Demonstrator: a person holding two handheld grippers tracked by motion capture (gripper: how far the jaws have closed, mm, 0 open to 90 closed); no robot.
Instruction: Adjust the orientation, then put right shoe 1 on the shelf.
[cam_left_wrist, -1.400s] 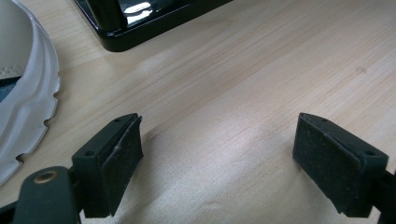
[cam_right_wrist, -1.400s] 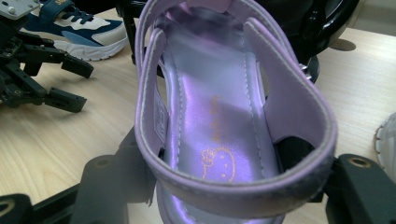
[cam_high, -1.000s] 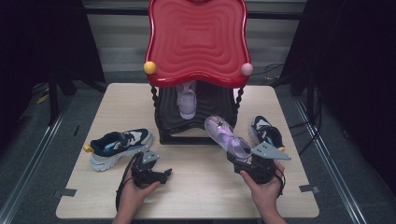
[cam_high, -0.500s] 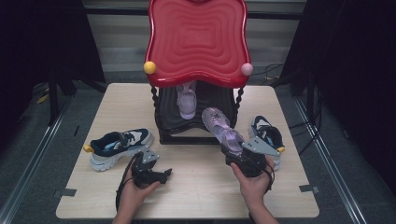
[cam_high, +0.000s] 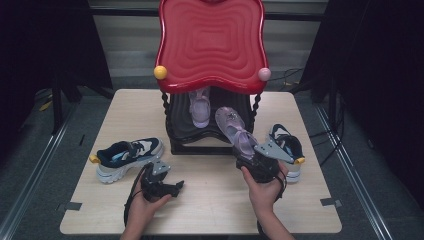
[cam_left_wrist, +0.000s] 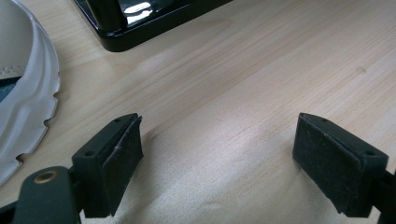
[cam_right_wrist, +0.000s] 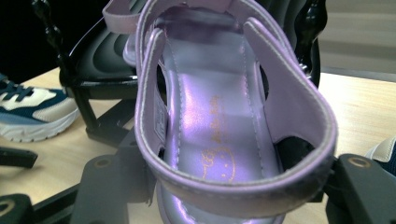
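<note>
My right gripper (cam_high: 248, 157) is shut on the heel of a shiny purple sandal (cam_high: 231, 125), held tilted with its toe toward the black lower shelf (cam_high: 182, 131) of a red-topped rack (cam_high: 210, 45). In the right gripper view the sandal (cam_right_wrist: 219, 116) sits between the two jaws of the right gripper (cam_right_wrist: 229, 184), heel strap nearest me. A matching purple sandal (cam_high: 201, 110) stands on the shelf. My left gripper (cam_high: 172, 186) rests low on the table, open, with bare wood between the jaws of the left gripper (cam_left_wrist: 219, 158).
A navy and white sneaker (cam_high: 127, 157) lies left of the rack, its sole edge (cam_left_wrist: 28, 107) close to my left gripper. Its mate (cam_high: 289, 142) lies right of the rack, beside my right hand. The rack's black base corner (cam_left_wrist: 126, 35) is just ahead of the left gripper.
My right gripper has carried the purple sandal leftward, from over the right sneaker toward the rack's shelf. The left gripper has stayed put.
</note>
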